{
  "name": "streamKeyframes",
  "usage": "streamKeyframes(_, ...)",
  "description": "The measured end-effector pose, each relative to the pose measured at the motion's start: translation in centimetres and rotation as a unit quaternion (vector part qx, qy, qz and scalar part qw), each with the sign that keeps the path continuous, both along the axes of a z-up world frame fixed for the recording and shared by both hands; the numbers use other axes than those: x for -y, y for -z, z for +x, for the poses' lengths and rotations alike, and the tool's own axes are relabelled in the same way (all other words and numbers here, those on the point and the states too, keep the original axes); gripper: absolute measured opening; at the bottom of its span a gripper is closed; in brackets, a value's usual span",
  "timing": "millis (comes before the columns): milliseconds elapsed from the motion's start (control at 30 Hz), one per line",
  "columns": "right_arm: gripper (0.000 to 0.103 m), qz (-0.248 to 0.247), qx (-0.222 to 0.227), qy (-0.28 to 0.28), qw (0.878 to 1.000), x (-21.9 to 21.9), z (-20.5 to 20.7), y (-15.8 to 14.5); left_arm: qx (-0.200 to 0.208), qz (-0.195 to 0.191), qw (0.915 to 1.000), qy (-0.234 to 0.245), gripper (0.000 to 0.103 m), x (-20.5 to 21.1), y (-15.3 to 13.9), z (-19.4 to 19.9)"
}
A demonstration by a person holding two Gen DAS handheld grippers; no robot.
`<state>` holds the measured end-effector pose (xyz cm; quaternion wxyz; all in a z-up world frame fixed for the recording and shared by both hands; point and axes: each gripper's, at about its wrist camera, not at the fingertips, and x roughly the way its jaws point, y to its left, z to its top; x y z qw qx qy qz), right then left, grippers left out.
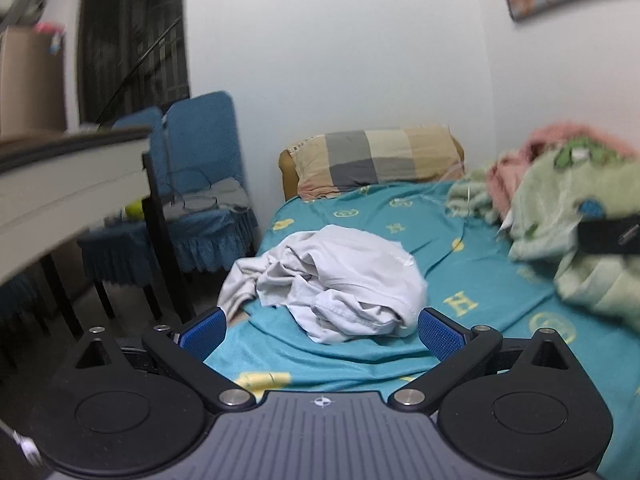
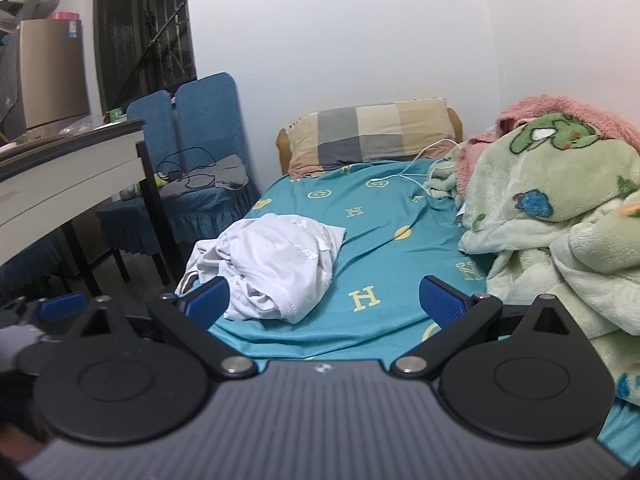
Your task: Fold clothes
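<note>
A crumpled white garment [image 1: 332,280] lies in a heap on the teal bed sheet [image 1: 460,272], near the bed's left edge. My left gripper [image 1: 320,330] is open, its blue pads just short of the heap on either side, nothing held. In the right wrist view the same white garment [image 2: 272,264] sits ahead and left of my right gripper [image 2: 324,298], which is open and empty above the teal sheet [image 2: 380,240]. The left gripper's blue pad [image 2: 62,306] shows at the far left of that view.
A fleece blanket pile [image 2: 552,220], green and pink, fills the bed's right side. A checked pillow [image 2: 372,132] lies at the head with a white cable [image 2: 404,174] before it. Blue-covered chairs [image 2: 196,152] and a table [image 2: 68,176] stand left of the bed.
</note>
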<state>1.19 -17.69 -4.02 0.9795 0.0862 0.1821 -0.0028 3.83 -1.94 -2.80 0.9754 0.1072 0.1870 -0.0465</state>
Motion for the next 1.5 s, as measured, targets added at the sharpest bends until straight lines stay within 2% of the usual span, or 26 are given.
streamKeyframes(67, 0.103, 0.013, -0.001, 0.002, 1.000, 0.5, -0.1, -0.1, 0.008, 0.048, 0.9988, 0.009, 0.103, 1.0, 0.7, 2.1)
streamKeyframes(200, 0.103, 0.035, -0.007, 0.007, 0.999, 1.4, 0.0, 0.2, 0.007, 0.096, 0.9916, 0.087, 0.103, 2.3, 2.1, 7.3)
streamKeyframes(367, 0.103, 0.085, -0.023, 0.010, 0.996, 3.6, 0.9, 1.3, -0.026, 0.170, 0.9794, 0.105, 0.099, 4.4, 5.5, 14.7)
streamKeyframes(400, 0.103, 0.099, -0.028, 0.010, 0.995, 4.1, 1.2, 1.6, -0.037, 0.188, 0.9753, 0.111, 0.099, 4.8, 6.5, 15.8)
streamKeyframes(500, 0.103, 0.130, -0.045, 0.010, 0.990, 5.2, 2.2, 2.4, -0.051, 0.263, 0.9548, 0.129, 0.096, 6.1, 9.8, 18.8)
streamKeyframes(567, 0.103, 0.142, -0.050, 0.009, 0.989, 5.8, 2.7, 2.8, -0.060, 0.292, 0.9447, 0.136, 0.092, 6.7, 11.7, 20.6)
streamKeyframes(633, 0.103, 0.143, -0.054, 0.010, 0.988, 6.3, 3.4, 3.2, -0.048, 0.318, 0.9351, 0.149, 0.081, 7.2, 12.7, 21.7)
streamKeyframes(700, 0.103, 0.149, -0.061, 0.016, 0.987, 7.0, 4.2, 3.7, -0.007, 0.316, 0.9339, 0.166, 0.073, 7.3, 12.5, 21.9)
streamKeyframes(767, 0.103, 0.165, -0.068, 0.019, 0.984, 7.8, 4.8, 4.2, 0.027, 0.299, 0.9364, 0.181, 0.066, 7.3, 11.5, 21.6)
streamKeyframes(800, 0.103, 0.169, -0.070, 0.021, 0.983, 8.0, 5.0, 4.4, 0.043, 0.291, 0.9372, 0.188, 0.058, 7.3, 11.1, 21.5)
streamKeyframes(833, 0.103, 0.173, -0.071, 0.023, 0.982, 8.3, 5.3, 4.5, 0.047, 0.281, 0.9384, 0.196, 0.047, 7.3, 10.5, 21.5)
streamKeyframes(867, 0.103, 0.176, -0.071, 0.022, 0.982, 8.3, 5.4, 4.5, 0.047, 0.272, 0.9398, 0.202, 0.040, 7.3, 9.8, 21.5)
streamKeyframes(933, 0.103, 0.176, -0.068, 0.017, 0.982, 8.2, 5.5, 4.4, 0.053, 0.248, 0.9447, 0.208, 0.012, 7.3, 8.4, 21.4)
streamKeyframes(967, 0.103, 0.171, -0.065, 0.016, 0.983, 8.1, 5.4, 4.3, 0.063, 0.237, 0.9467, 0.209, 0.007, 7.3, 7.5, 21.1)
streamKeyframes(1033, 0.103, 0.165, -0.058, 0.016, 0.984, 8.0, 5.2, 4.1, 0.078, 0.210, 0.9501, 0.216, 0.004, 7.8, 4.9, 20.5)
streamKeyframes(1100, 0.103, 0.169, -0.048, 0.019, 0.984, 8.3, 4.8, 3.9, 0.075, 0.187, 0.9519, 0.231, 0.003, 8.8, 2.5, 19.6)
streamKeyframes(1167, 0.103, 0.178, -0.039, 0.024, 0.983, 8.6, 4.5, 3.6, 0.077, 0.173, 0.9494, 0.250, 0.003, 10.2, 0.1, 17.9)
streamKeyframes(1233, 0.103, 0.177, -0.031, 0.027, 0.983, 8.7, 4.2, 3.3, 0.077, 0.152, 0.9489, 0.266, 0.003, 11.7, -2.2, 15.2)
streamKeyframes(1333, 0.103, 0.177, -0.014, 0.026, 0.984, 8.7, 3.4, 2.7, 0.068, 0.090, 0.9523, 0.284, 0.003, 12.4, -5.2, 10.5)
streamKeyframes(1400, 0.103, 0.177, -0.003, 0.023, 0.984, 8.7, 2.7, 2.3, 0.059, 0.061, 0.9531, 0.291, 0.003, 12.7, -6.5, 8.1)
streamKeyframes(1500, 0.101, 0.176, 0.002, 0.011, 0.984, 8.4, 2.3, 2.1, 0.032, 0.009, 0.9599, 0.278, 0.003, 10.9, -6.4, 5.5)
